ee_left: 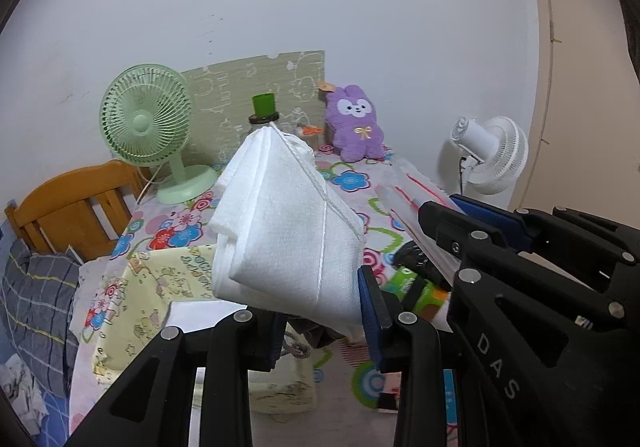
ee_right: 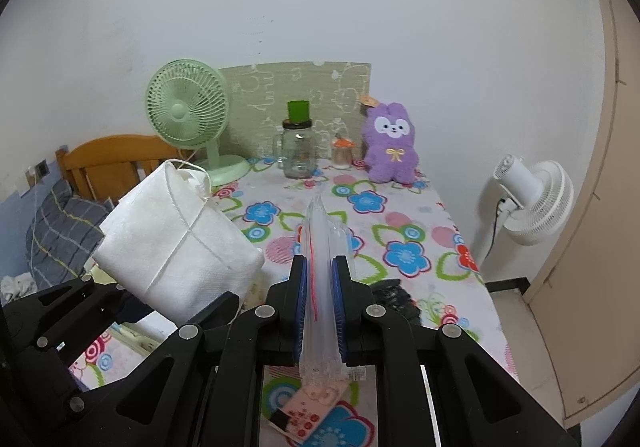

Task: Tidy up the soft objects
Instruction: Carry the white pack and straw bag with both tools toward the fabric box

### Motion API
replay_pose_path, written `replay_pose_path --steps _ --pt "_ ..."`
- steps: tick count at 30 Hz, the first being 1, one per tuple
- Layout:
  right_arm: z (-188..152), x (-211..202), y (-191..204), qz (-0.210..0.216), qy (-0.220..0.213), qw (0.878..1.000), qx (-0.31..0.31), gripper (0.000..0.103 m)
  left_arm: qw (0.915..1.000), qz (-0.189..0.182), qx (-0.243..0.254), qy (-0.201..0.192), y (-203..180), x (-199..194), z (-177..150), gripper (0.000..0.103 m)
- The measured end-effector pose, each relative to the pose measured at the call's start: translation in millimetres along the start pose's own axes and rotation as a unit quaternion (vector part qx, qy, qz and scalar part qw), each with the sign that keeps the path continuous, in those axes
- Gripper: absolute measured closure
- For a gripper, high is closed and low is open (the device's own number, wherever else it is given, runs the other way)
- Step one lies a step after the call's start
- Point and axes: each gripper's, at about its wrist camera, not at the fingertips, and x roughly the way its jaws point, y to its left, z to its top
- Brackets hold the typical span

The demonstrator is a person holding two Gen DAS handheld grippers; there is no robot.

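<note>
The left gripper (ee_left: 320, 319) has its jaws clamped on a white folded cloth bundle (ee_left: 280, 231) tied crosswise with white string; the bundle is held tilted in the air above the table with the floral tablecloth (ee_left: 352, 183). The right gripper (ee_right: 320, 299) has its jaws closed on a clear zip bag (ee_right: 322, 247) with a red seal line, held edge-on (also above the tablecloth). The 2 held items are near each other but apart. At the back of the table stand a green fan (ee_right: 188, 115), a glass jar (ee_right: 297, 151) and a purple plush rabbit (ee_right: 390, 145). A white fan (ee_right: 532, 199) stands beside the table.
</note>
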Motion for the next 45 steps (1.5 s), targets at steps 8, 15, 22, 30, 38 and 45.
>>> replay_pose_path --steps 8,15,22,30,38,45 --pt "8.1 16.8 25.3 0.026 0.004 1.0 -0.009 0.087 0.9998 0.01 -0.019 0.005 28.1 9.3 -1.4 0.07" --pt "10.5 32.4 45.2 0.051 0.014 0.998 -0.017 0.087 0.9992 0.021 -0.031 0.015 49.4 18.5 -6.1 0.07" --pt "10.9 49.2 64.9 0.078 0.024 0.996 -0.025 0.087 0.9978 0.044 -0.041 0.028 72.0 31.6 -11.7 0.07" --pt "8.0 69.8 86.3 0.105 0.04 0.993 -0.032 0.087 0.9952 0.072 -0.049 0.046 96.1 46.7 -20.4 0.07" --pt "1.0 89.5 101.1 0.123 0.058 0.99 -0.035 0.087 0.9928 0.085 -0.044 0.072 106.9 64.2 -31.2 0.063" --pt "-6.2 106.6 104.8 0.127 0.08 0.988 -0.031 0.087 0.9928 0.09 -0.037 0.071 110.5 66.3 -36.3 0.032"
